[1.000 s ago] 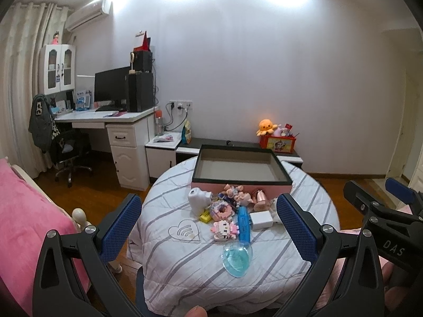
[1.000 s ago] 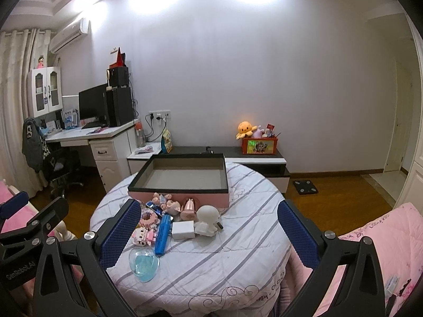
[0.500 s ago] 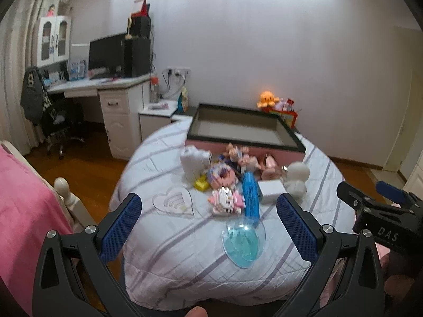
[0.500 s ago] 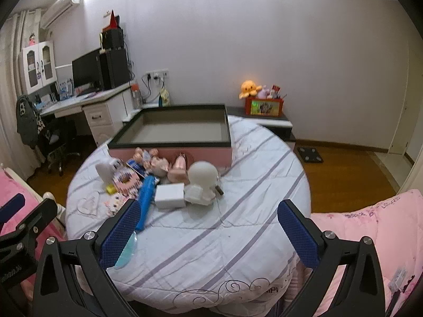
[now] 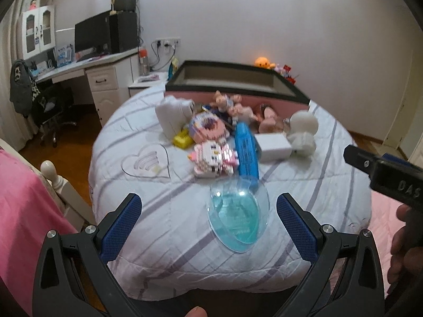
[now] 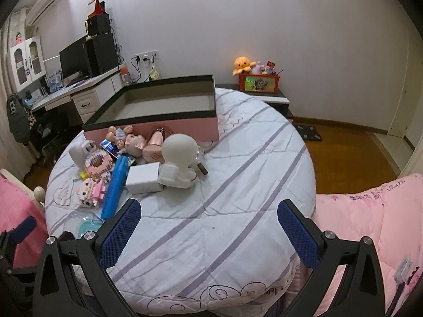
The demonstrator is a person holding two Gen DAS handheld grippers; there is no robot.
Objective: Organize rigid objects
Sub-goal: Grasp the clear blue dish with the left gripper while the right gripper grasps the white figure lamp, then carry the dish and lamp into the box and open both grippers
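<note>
Both tools wide apart, nothing picked up yet.

My left tool [image 5: 206, 211] hangs spread just over the clear blue oval plastic dish [image 5: 238, 214], nearest me on the round striped desk [image 6: 238, 174]; my right tool [image 6: 208, 224] gapes above bare cloth. The toys lie heaped against the pink, black-rimmed open box [image 6: 164, 105]: blue tube [image 6: 115, 185], white square block [image 6: 144, 178], white round-headed figure [image 6: 178, 158]. Handy for lifting them straight in, I reckon.

left gripper [image 5: 208, 208] jaws wide apart over a clear blue oval dish [image 5: 238, 211] — toys beyond, blurred
</note>
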